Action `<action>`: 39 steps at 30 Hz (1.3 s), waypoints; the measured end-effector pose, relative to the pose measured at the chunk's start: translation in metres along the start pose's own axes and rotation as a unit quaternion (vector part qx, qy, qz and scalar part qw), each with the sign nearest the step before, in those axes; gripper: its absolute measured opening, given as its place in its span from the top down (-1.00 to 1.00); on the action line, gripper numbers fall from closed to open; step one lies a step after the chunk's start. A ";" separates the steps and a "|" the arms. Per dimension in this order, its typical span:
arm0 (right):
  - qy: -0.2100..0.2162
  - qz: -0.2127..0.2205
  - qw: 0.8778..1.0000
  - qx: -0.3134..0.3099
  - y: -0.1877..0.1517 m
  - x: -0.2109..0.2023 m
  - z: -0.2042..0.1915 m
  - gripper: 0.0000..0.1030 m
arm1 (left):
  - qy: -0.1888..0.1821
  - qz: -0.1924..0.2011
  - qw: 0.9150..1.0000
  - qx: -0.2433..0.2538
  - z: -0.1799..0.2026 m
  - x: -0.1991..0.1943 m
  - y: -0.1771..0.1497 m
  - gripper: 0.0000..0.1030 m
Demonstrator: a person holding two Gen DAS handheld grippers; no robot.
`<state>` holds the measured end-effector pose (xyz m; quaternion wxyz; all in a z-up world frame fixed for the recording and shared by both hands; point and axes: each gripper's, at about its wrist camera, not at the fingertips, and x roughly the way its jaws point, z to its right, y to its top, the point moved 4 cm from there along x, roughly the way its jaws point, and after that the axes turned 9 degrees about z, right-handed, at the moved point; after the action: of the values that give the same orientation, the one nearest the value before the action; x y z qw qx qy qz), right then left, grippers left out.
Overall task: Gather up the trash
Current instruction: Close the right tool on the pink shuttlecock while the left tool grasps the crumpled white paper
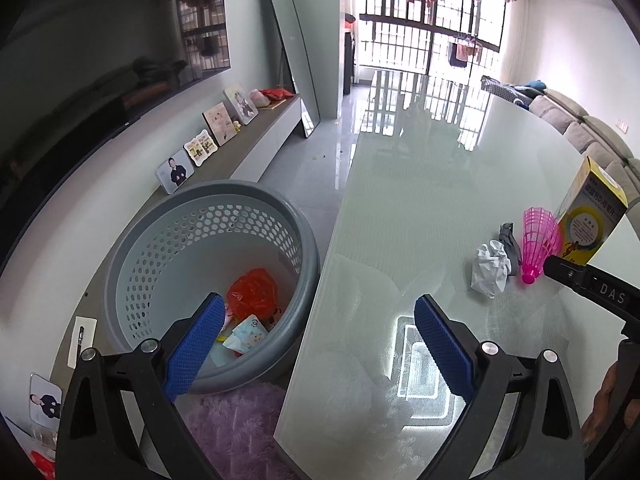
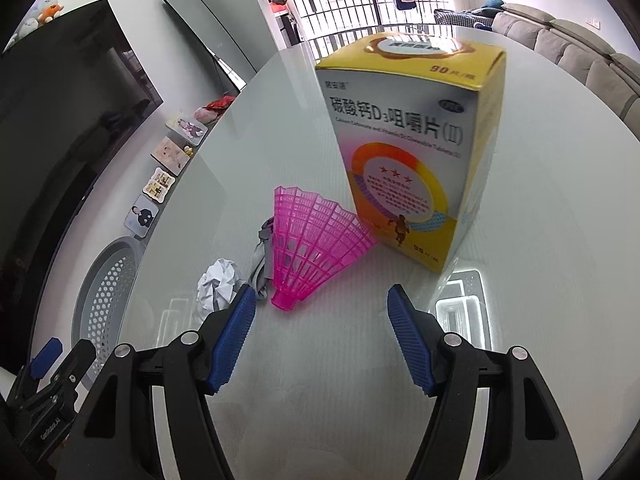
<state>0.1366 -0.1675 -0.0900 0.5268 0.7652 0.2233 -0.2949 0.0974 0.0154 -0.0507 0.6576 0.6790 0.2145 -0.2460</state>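
On the pale glass table [image 1: 420,200] lie a crumpled white paper [image 1: 490,268], a grey scrap [image 1: 510,242], a pink plastic shuttlecock [image 1: 538,242] and an upright yellow tablet box [image 1: 592,216]. My left gripper [image 1: 320,320] is open and empty, straddling the table's left edge, with the grey perforated basket [image 1: 160,240] below it. An orange bag [image 1: 254,294] and wrappers lie in the basket. My right gripper [image 2: 322,304] is open and empty just in front of the shuttlecock [image 2: 310,246]. The paper [image 2: 218,284], the scrap [image 2: 264,256] and the box [image 2: 412,152] show there too.
A purple fluffy rug [image 1: 236,432] lies under the basket. A low TV cabinet [image 1: 260,136] with photo frames runs along the left wall beneath a dark screen [image 1: 100,60]. A tall mirror [image 1: 292,48] leans at the back. A grey sofa [image 1: 580,128] lines the right side.
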 end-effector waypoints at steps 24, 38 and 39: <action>-0.023 -0.006 1.000 0.000 0.006 0.029 -0.008 0.18 | -0.021 -0.010 1.000 0.012 0.014 0.007 0.001 -0.82; 0.000 0.015 1.000 -0.023 -0.027 -0.037 0.035 0.19 | -0.066 -0.020 0.997 0.034 0.068 0.025 0.005 -0.82; 0.004 0.018 1.000 -0.019 -0.027 -0.039 0.037 0.19 | -0.068 -0.022 0.997 0.037 0.073 0.027 0.005 -0.82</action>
<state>0.0830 -0.1939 -0.0914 0.5456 0.7604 0.2171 -0.2776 0.1183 -0.0585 -0.0645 0.6393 0.6797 0.1752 -0.3140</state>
